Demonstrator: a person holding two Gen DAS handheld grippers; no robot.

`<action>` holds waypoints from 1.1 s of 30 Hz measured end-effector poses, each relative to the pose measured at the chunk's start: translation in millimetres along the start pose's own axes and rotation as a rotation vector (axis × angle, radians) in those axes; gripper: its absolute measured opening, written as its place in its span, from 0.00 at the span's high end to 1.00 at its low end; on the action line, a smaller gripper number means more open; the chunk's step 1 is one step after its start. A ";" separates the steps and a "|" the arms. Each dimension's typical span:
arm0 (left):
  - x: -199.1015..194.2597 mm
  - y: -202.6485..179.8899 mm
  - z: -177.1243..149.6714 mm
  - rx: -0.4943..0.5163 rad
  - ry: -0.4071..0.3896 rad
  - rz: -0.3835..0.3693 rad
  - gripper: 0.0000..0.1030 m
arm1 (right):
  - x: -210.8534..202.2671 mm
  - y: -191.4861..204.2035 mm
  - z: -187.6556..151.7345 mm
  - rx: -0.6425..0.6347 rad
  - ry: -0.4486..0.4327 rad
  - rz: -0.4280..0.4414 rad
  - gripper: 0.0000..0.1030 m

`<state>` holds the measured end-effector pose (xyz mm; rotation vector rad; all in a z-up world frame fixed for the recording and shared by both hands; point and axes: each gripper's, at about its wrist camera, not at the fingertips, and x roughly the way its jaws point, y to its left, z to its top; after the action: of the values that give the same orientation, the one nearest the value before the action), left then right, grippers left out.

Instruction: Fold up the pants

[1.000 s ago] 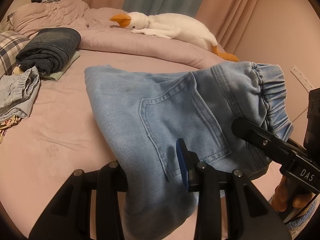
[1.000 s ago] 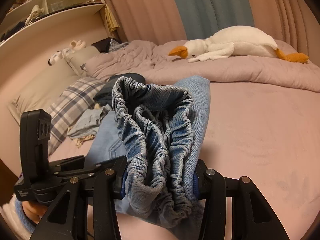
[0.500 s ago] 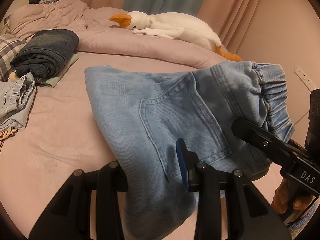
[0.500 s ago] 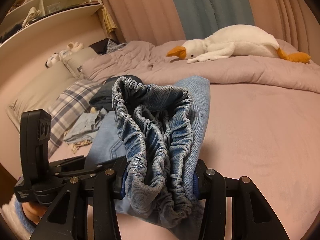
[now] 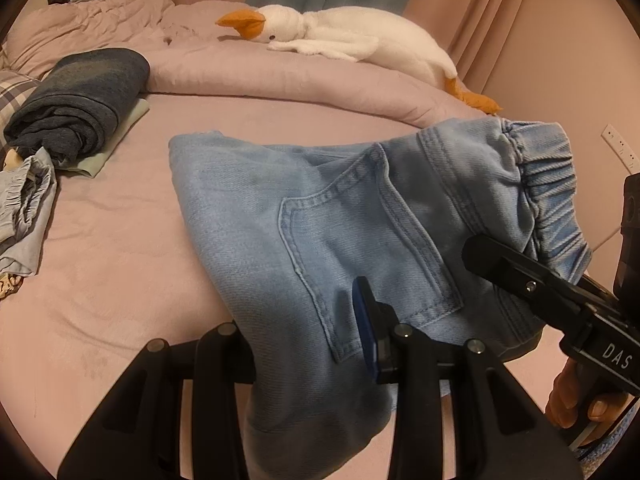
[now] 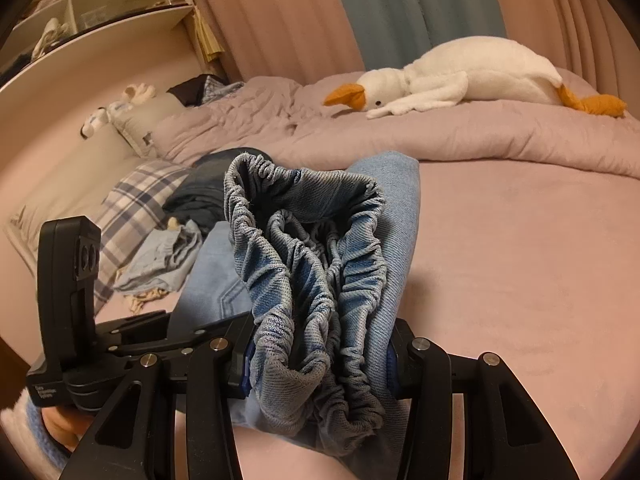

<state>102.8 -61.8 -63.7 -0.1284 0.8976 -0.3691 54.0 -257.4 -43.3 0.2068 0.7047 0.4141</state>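
Light-blue denim pants [image 5: 328, 216], folded, ruched elastic waistband, lie partly lifted over pink bed [image 5: 104, 264]. We pinch folded edge in left hand-held gripper [image 5: 304, 344], bunched waistband in right hand-held gripper [image 6: 320, 364]. Plush goose [image 5: 344, 36] beyond.

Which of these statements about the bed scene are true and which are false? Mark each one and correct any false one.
1. The right hand-held gripper clamps the elastic waistband of the light blue jeans. True.
2. The left hand-held gripper is open and holds nothing. False: it is shut on the jeans.
3. A plush goose lies on the rolled duvet. True.
4. The folded dark jeans lie on top of the goose. False: they lie apart from it, beside the plaid pillow.
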 end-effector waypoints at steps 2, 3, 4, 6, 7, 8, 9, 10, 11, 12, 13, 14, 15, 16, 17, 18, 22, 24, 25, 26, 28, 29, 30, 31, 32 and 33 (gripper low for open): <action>8.6 1.4 1.6 -0.003 0.016 0.003 0.66 | 4.7 -1.5 0.0 0.009 0.006 -0.002 0.52; 11.2 1.9 1.7 -0.003 0.021 0.004 0.66 | 7.3 -3.6 0.2 0.014 0.011 -0.002 0.52; 15.6 2.3 2.4 -0.004 0.028 0.005 0.66 | 10.1 -5.6 0.7 0.020 0.016 -0.001 0.52; 22.1 3.2 3.0 -0.005 0.040 0.008 0.66 | 15.3 -8.7 0.1 0.033 0.026 -0.001 0.53; 26.1 4.0 3.4 -0.006 0.048 0.008 0.66 | 17.9 -10.3 0.0 0.038 0.030 -0.002 0.52; 29.6 4.6 3.6 -0.006 0.056 0.008 0.66 | 20.8 -12.2 0.2 0.044 0.035 -0.001 0.53; 32.7 5.3 3.8 -0.008 0.062 0.008 0.66 | 23.8 -14.0 0.1 0.048 0.041 -0.001 0.53; 36.8 6.4 3.9 -0.009 0.072 0.008 0.66 | 25.8 -15.3 -0.4 0.054 0.045 -0.002 0.52; 40.7 7.4 3.9 -0.011 0.081 0.008 0.66 | 28.4 -17.0 -0.9 0.061 0.052 -0.001 0.52; 44.6 7.7 3.8 -0.014 0.090 0.007 0.66 | 30.3 -18.8 -1.2 0.064 0.056 -0.002 0.52; 48.0 8.7 3.4 -0.015 0.097 0.008 0.66 | 32.6 -20.6 -1.7 0.069 0.063 -0.001 0.52; 51.4 9.3 3.2 -0.014 0.104 0.012 0.66 | 35.2 -22.8 -2.6 0.078 0.071 -0.001 0.52; 54.2 11.0 3.1 -0.015 0.107 0.018 0.66 | 38.1 -25.5 -3.5 0.088 0.081 -0.001 0.52; 55.7 12.1 3.3 -0.017 0.107 0.019 0.66 | 40.5 -28.0 -4.0 0.095 0.088 0.000 0.52; 56.9 13.3 4.0 -0.019 0.108 0.020 0.65 | 43.7 -30.3 -4.5 0.104 0.099 0.000 0.52; 58.1 15.0 4.1 -0.020 0.110 0.022 0.65 | 45.9 -32.1 -5.5 0.113 0.107 0.000 0.52; 62.7 18.5 2.3 -0.009 0.118 0.048 0.65 | 51.0 -41.8 -7.3 0.147 0.125 0.006 0.52; 65.6 20.4 2.3 -0.009 0.121 0.050 0.65 | 53.6 -48.0 -8.8 0.169 0.136 0.007 0.52; 65.9 21.3 1.9 -0.012 0.122 0.049 0.64 | 54.3 -50.2 -10.2 0.175 0.140 0.005 0.52; 66.3 22.1 1.8 -0.013 0.123 0.050 0.62 | 55.4 -53.1 -11.3 0.186 0.145 0.003 0.52; 67.5 23.3 0.5 -0.009 0.125 0.055 0.60 | 57.4 -57.8 -14.0 0.205 0.152 0.005 0.52; 68.8 23.7 -0.4 -0.004 0.129 0.062 0.58 | 58.1 -59.9 -15.1 0.214 0.156 0.003 0.52; 70.6 24.5 -1.9 0.000 0.134 0.069 0.56 | 58.9 -61.8 -15.8 0.222 0.159 0.003 0.52; 71.0 25.4 -3.4 -0.001 0.136 0.070 0.54 | 59.8 -63.4 -16.3 0.229 0.161 0.003 0.51; 71.3 26.7 -4.4 -0.003 0.136 0.069 0.51 | 60.7 -65.3 -17.1 0.238 0.166 0.004 0.50; 71.3 28.4 -5.4 -0.006 0.135 0.072 0.48 | 62.1 -67.5 -18.2 0.247 0.175 0.003 0.48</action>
<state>146.2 -61.3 -127.2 -0.0764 1.0343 -0.3106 104.6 -290.2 -114.7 0.4080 0.9279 0.3500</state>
